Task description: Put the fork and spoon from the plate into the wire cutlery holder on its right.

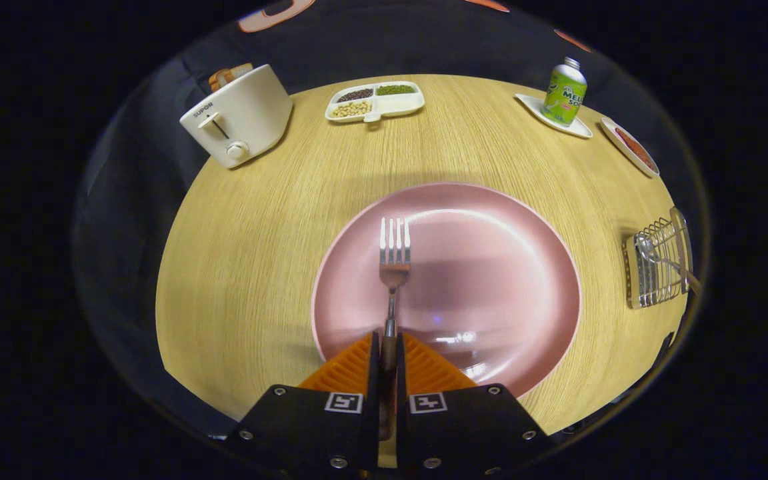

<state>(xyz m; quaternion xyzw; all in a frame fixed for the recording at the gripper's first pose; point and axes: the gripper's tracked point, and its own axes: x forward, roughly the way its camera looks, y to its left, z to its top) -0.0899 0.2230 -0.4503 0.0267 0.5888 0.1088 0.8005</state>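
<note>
- Gripper [389, 360] clenched on the fork [394, 267] handle; both fingers press it, tines pointing ahead over the plate.
- Grip sits low on a thin handle, so the long head end could swing or slip during a quick turn.
- Plate [504, 227] lies under the fork; whether the tines touch it, cannot tell. Dragging could shove the plate.
- Wire holder [657, 263] stands well right of the plate, spoon [647, 248] apparently already inside; tines may snag a wire or knock the spoon on entry.
- Holder looks light and could tip from a sideways nudge.
</note>
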